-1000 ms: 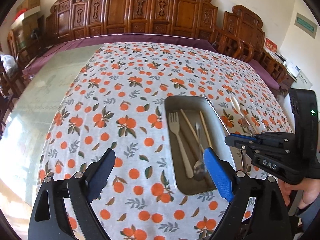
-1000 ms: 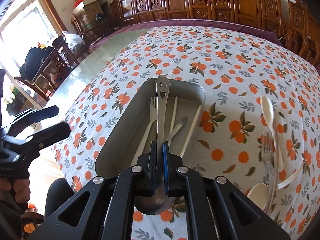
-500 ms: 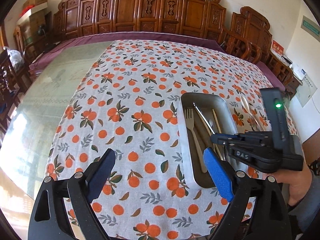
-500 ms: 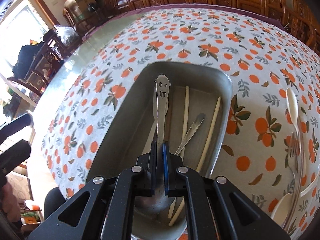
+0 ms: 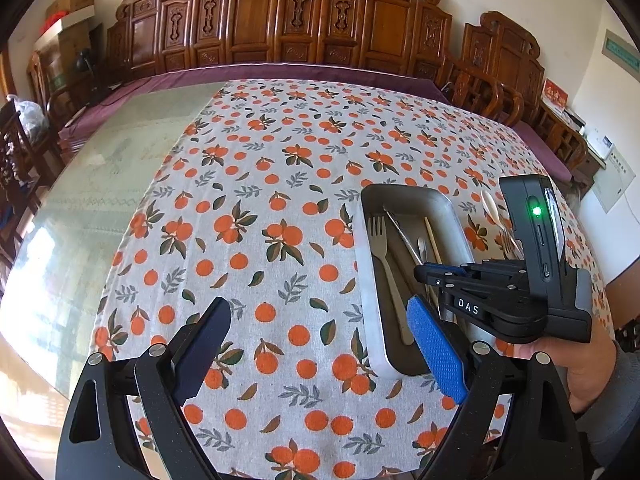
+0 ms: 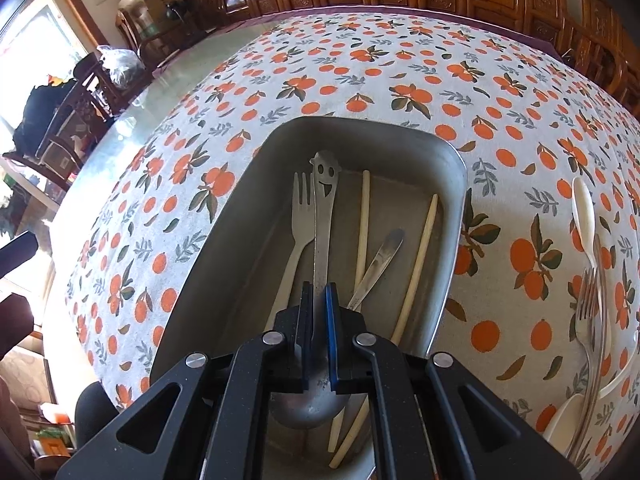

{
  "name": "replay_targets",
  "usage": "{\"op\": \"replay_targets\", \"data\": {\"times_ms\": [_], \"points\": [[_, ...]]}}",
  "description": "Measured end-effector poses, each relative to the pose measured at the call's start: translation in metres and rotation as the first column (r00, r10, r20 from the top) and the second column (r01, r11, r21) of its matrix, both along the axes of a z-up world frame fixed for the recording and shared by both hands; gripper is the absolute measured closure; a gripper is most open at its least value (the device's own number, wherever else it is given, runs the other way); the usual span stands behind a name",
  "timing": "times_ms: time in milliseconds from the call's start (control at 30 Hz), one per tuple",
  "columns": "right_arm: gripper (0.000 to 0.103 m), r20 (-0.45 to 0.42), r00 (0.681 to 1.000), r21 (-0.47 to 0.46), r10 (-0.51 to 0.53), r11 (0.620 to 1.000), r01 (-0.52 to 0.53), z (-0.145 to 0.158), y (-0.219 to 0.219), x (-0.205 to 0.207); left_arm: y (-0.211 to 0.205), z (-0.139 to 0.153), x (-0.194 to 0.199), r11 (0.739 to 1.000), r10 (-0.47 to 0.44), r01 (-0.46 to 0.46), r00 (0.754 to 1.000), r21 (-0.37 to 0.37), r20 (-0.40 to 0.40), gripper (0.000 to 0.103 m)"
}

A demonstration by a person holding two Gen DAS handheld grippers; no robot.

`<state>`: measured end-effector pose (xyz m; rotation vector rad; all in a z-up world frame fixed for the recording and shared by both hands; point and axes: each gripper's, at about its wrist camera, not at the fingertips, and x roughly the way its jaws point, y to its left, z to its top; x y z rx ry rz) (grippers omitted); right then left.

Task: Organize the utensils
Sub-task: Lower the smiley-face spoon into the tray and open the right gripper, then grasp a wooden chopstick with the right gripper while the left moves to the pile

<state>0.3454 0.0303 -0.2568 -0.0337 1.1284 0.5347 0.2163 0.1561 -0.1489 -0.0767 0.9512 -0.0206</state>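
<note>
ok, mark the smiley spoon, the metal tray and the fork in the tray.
smiley spoon (image 6: 324, 216), right wrist view, on its handle below the face.
metal tray (image 6: 256, 208), right wrist view, on its bare left wall.
fork (image 6: 302, 204), right wrist view, at the base of its tines.

Left of tray: broad bare tablecloth, nothing in the way.
Tray interior: crowded by fork, chopsticks, spoon handle.
Right of tray: blocked by loose cutlery.

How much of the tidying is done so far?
Partly done: the metal tray already holds a pale fork, chopsticks and a steel utensil. The right gripper holds a smiley-handled steel spoon over it. Cream spoons and a steel fork wait outside.
</note>
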Motion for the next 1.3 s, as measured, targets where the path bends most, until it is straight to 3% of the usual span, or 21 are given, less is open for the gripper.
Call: {"op": "replay_targets", "data": {"times_ms": [367, 700, 1033, 1300], "points": [[0.092, 0.072, 0.997, 0.072, 0.010, 0.997, -0.015, 0.036, -0.024, -0.016, -0.012, 0.006, 0.000, 1.000, -0.014, 0.014, 1.000, 0.001, 0.011, 0.017], [0.092, 0.171, 0.985, 0.082, -0.022, 0.997, 0.008, 0.074, -0.099, -0.046, -0.049, 0.010, 0.004, 0.998, -0.067, 0.067, 0.997, -0.002, 0.026, 0.017], [0.092, 0.177, 0.974, 0.049, -0.143, 0.989, 0.137, 0.066, -0.199, -0.059, -0.106, 0.002, 0.016, 0.988, -0.153, 0.154, 0.988, -0.012, 0.018, 0.017], [0.092, 0.151, 0.970, 0.014, -0.189, 0.982, 0.189, 0.043, -0.236, -0.060, -0.144, -0.009, 0.021, 0.977, -0.214, 0.213, 0.977, -0.021, -0.006, 0.017]]}}
